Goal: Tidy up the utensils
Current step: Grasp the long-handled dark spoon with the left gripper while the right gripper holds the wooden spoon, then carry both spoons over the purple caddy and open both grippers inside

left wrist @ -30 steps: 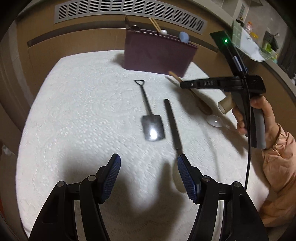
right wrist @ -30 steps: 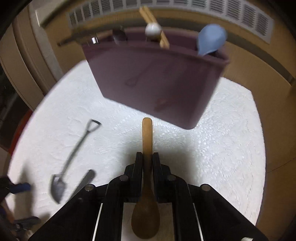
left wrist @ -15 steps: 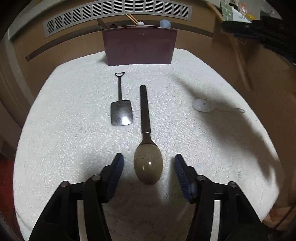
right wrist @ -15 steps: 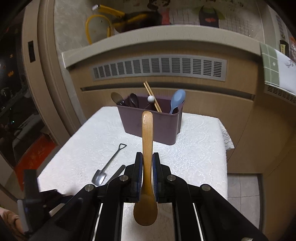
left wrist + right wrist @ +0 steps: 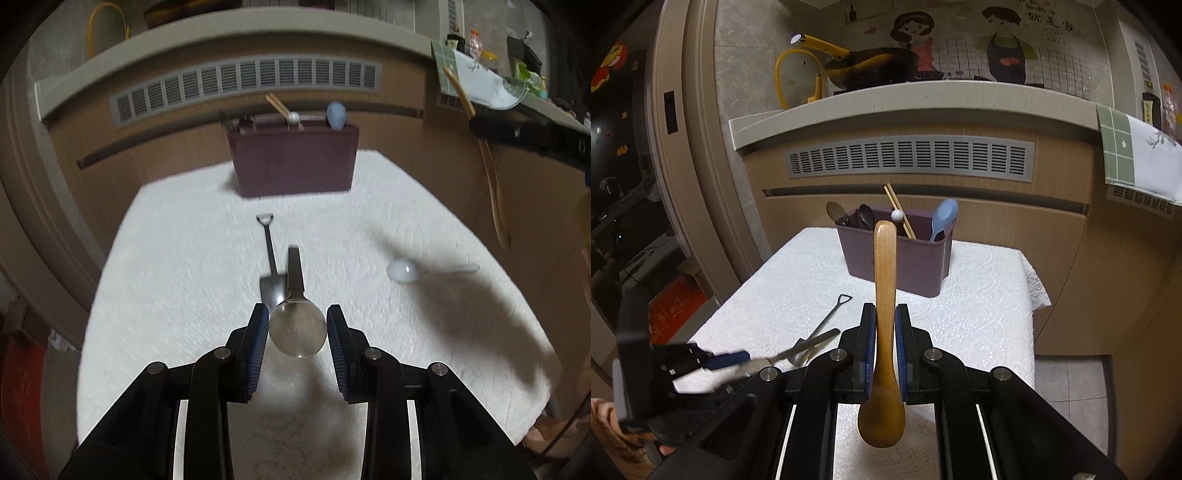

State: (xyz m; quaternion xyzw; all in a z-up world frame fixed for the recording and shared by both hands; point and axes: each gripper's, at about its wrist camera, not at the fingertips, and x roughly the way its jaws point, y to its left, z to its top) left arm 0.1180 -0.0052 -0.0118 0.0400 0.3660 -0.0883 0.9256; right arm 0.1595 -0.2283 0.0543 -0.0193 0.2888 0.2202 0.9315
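Since a second ago the left claw point(image 5: 297, 326) has been closing around the dark-handled spoon point(image 5: 297, 325), its bowl now pinched between the blue pads and lifted off the white worktop point(image 5: 184, 295), beside the shovel spoon point(image 5: 271, 266). The right claw point(image 5: 885, 350), jaws pressed together on the wooden spoon point(image 5: 884, 295), has risen away from the purple caddy point(image 5: 897, 262)
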